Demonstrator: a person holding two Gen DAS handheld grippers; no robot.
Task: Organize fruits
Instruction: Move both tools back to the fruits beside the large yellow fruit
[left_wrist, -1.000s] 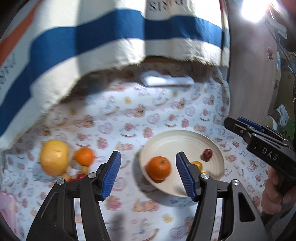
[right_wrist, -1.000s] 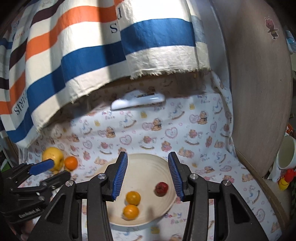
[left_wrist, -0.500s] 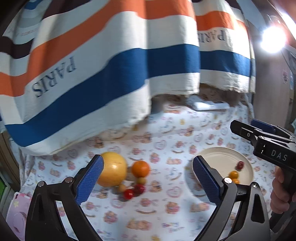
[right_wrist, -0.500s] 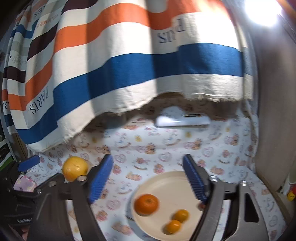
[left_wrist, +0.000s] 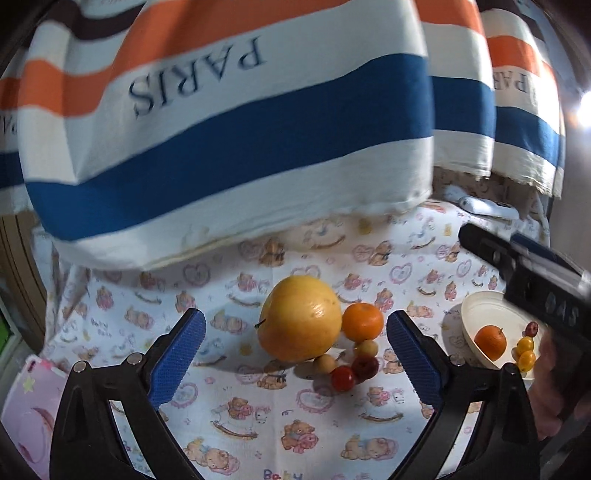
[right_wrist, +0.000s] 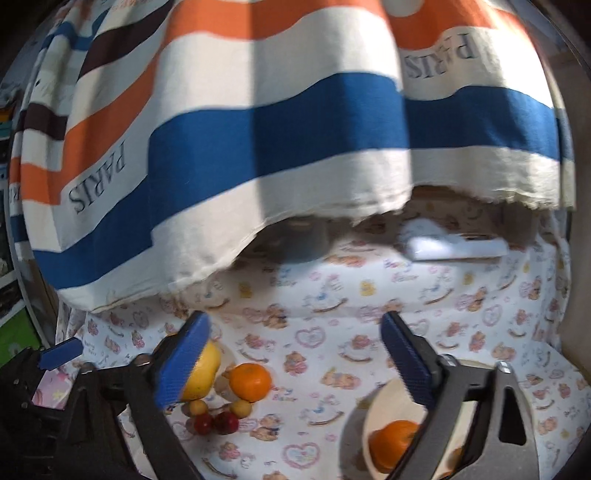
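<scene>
Surface: a cloth (left_wrist: 236, 402) printed with teddy bears and hearts.
Landmark: a large yellow fruit (left_wrist: 300, 318) on the cloth.
Orange (left_wrist: 362, 321): touching the yellow fruit's right side.
Small yellow and red fruits (left_wrist: 351, 369): clustered just in front of it.
Plate (left_wrist: 476, 314): well to its right.
White device (left_wrist: 487, 206): far behind, to the right.
Pink item (left_wrist: 29, 402): front left.

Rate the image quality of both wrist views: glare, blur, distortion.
Left wrist view: glare burns out the right edge; large yellow fruit is sharp; the striped cloth bows with fisheye distortion. Right wrist view: soft motion blur throughout, plate in shadow, no glare.
</scene>
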